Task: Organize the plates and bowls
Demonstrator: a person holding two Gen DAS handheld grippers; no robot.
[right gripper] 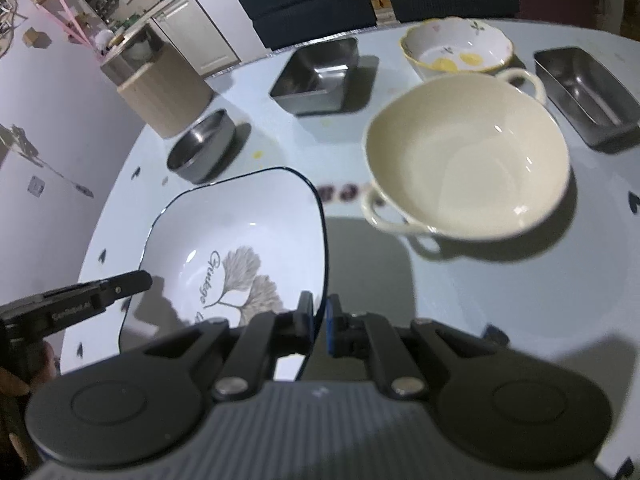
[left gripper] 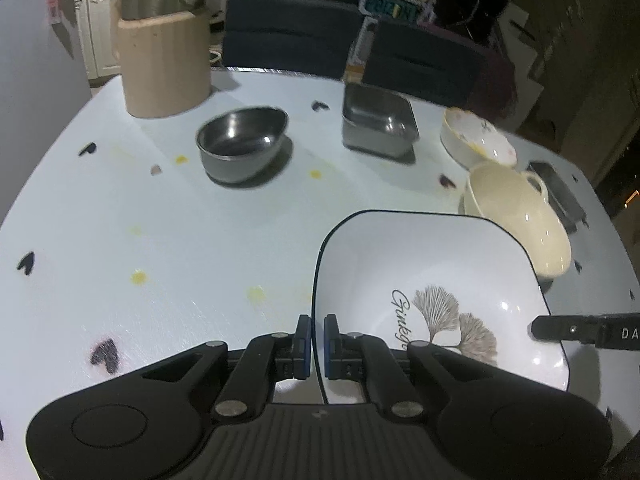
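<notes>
A white square bowl with a dark rim and a ginkgo print [left gripper: 436, 280] [right gripper: 240, 236] is held above the table by both grippers. My left gripper [left gripper: 317, 340] is shut on its left rim. My right gripper [right gripper: 319, 320] is shut on its right rim; it also shows in the left wrist view [left gripper: 560, 330]. The left gripper shows in the right wrist view [right gripper: 120, 286]. A cream two-handled bowl [right gripper: 468, 160] [left gripper: 520, 216] stands just to the right. A floral bowl [right gripper: 456, 46] [left gripper: 476, 140] sits behind it.
On the white table [left gripper: 160, 220] stand a round steel bowl [left gripper: 242, 144] [right gripper: 204, 146], a square steel container [left gripper: 378, 120] [right gripper: 320, 76], a long steel tray [right gripper: 588, 96] and a beige tub holding a steel pot [left gripper: 166, 64]. Dark chairs [left gripper: 292, 36] line the far edge.
</notes>
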